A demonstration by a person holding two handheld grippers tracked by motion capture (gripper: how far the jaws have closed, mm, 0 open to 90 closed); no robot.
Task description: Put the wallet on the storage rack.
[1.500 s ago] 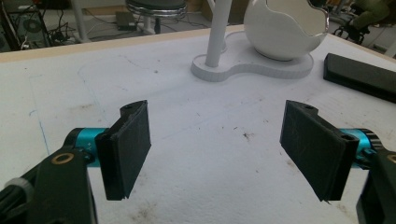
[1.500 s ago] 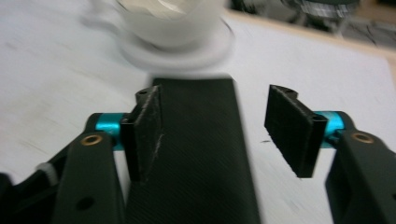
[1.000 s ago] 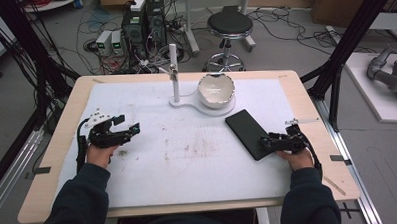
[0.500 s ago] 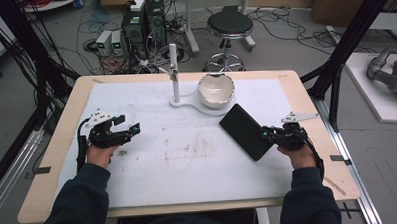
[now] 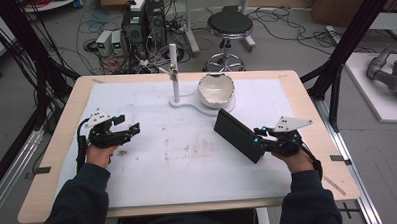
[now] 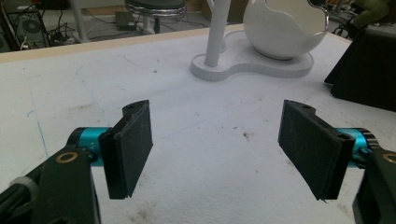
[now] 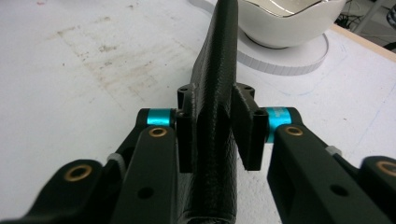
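A black case [image 5: 239,135] is being held on edge near the counter's [image 5: 154,193] right edge, clamped by the right tongs [image 5: 259,138], whose jaws have just been opening slightly around it, apparently for standing it upright. The left tongs [image 5: 129,128] are being kept wide open and empty near the left edge.

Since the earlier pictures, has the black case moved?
Yes. The black case, flat on the table before, now stands tilted on edge, clamped in the right gripper, its far end still pointing toward the white bowl.
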